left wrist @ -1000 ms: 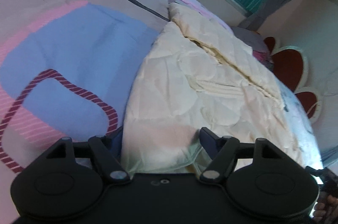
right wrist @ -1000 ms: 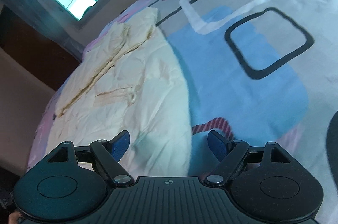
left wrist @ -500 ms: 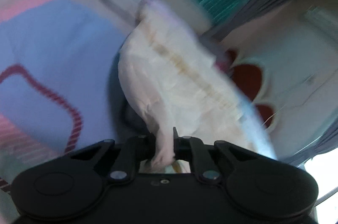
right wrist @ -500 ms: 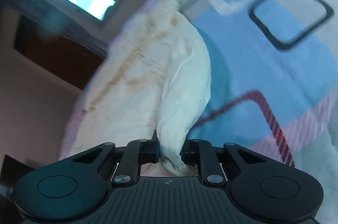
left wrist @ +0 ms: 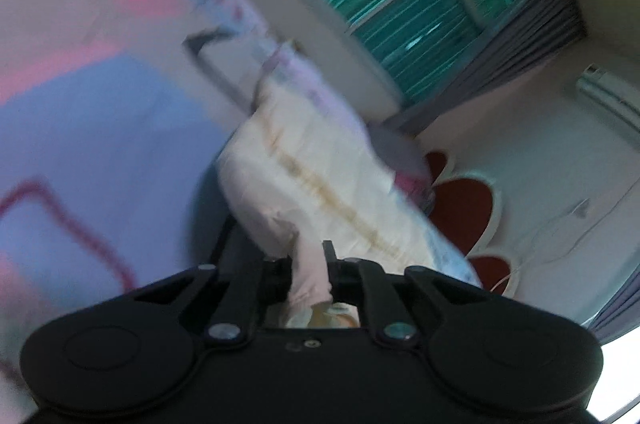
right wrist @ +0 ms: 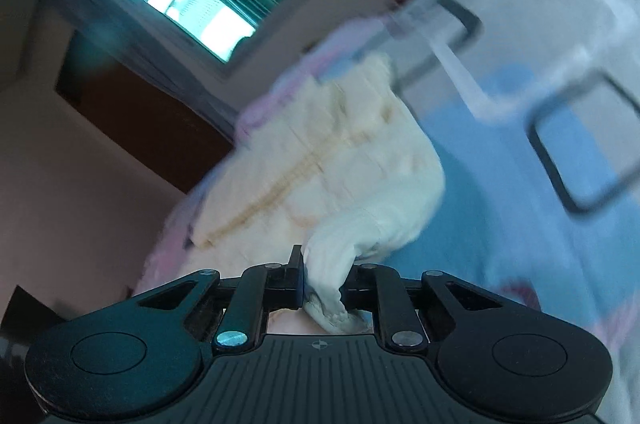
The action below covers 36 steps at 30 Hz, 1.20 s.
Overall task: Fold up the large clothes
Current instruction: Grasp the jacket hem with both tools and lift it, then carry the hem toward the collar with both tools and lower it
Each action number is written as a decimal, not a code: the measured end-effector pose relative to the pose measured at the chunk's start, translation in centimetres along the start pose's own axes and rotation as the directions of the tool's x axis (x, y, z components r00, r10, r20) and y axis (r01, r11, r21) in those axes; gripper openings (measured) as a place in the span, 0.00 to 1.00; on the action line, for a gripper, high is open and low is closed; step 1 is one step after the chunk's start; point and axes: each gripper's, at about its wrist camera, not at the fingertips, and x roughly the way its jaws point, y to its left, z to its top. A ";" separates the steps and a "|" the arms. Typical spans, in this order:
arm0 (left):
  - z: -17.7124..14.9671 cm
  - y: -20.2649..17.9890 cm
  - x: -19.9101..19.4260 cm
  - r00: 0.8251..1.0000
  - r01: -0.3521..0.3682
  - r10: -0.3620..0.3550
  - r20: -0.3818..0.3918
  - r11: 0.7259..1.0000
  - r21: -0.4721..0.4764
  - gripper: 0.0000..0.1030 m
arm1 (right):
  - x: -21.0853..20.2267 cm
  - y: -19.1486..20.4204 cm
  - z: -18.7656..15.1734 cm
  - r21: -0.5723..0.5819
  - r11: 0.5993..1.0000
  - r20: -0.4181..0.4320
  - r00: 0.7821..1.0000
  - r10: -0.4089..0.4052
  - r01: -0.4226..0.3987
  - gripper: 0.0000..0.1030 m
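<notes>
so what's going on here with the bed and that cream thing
A person is folding a large cream garment on a bed with a patterned bedsheet, using a handheld claw in each hand. The left claw and the right claw are each shut on a bunch of the garment's near edge, which is raised off the sheet while the far part lies flat. Both views are motion-blurred.

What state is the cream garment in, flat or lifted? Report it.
Partly lifted: both the left claw and right claw pinch the cream garment by its near edge; its far part rests on the bedsheet.
</notes>
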 end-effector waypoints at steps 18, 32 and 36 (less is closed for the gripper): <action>17.4 -8.3 20.0 0.994 0.084 -0.093 0.061 0.987 0.134 0.07 | 20.0 2.3 23.7 0.018 1.000 0.084 0.996 0.018 -0.020 0.14; 20.6 -0.7 30.9 0.988 -0.152 0.153 -0.002 0.982 0.111 0.76 | 30.7 -4.5 27.3 -0.092 0.974 0.082 0.976 -0.200 0.207 0.92; 21.1 -0.1 33.4 0.969 -0.142 0.181 -0.169 0.966 0.218 0.71 | 33.6 -5.9 27.5 -0.149 0.955 0.012 0.966 -0.257 0.256 0.92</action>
